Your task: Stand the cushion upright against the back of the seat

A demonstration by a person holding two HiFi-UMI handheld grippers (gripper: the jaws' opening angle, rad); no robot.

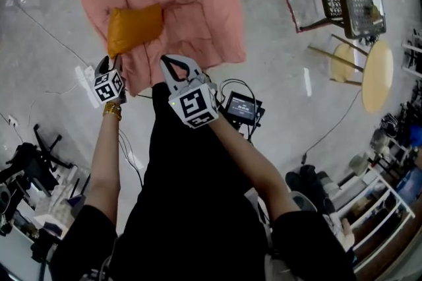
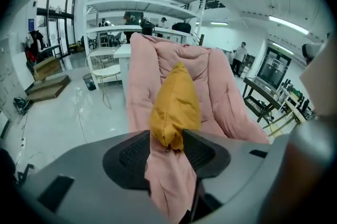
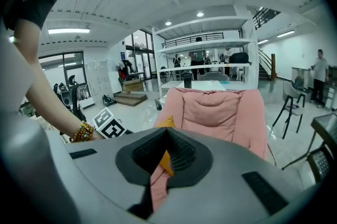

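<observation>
Now: plump mustard fabric cushion (image 1: 135,28) near front edge of quilted pink seat (image 1: 198,2); left claw (image 2: 166,140) spread, cushion corner between; right claw (image 3: 167,132) pressed together, empty.

Seat (image 1: 198,9): far end is cut off at the head view's top edge. Cushion (image 3: 166,122): mostly hidden behind right gripper (image 3: 167,133) in that gripper's view. Shelving (image 3: 205,66): contents too small to identify.

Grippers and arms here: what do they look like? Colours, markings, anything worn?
Left gripper and right gripper: grey bodies, black ribbed pads, each carrying a white cube with black square markers. Black short-sleeved top; amber beaded bracelet on the left wrist.
</observation>
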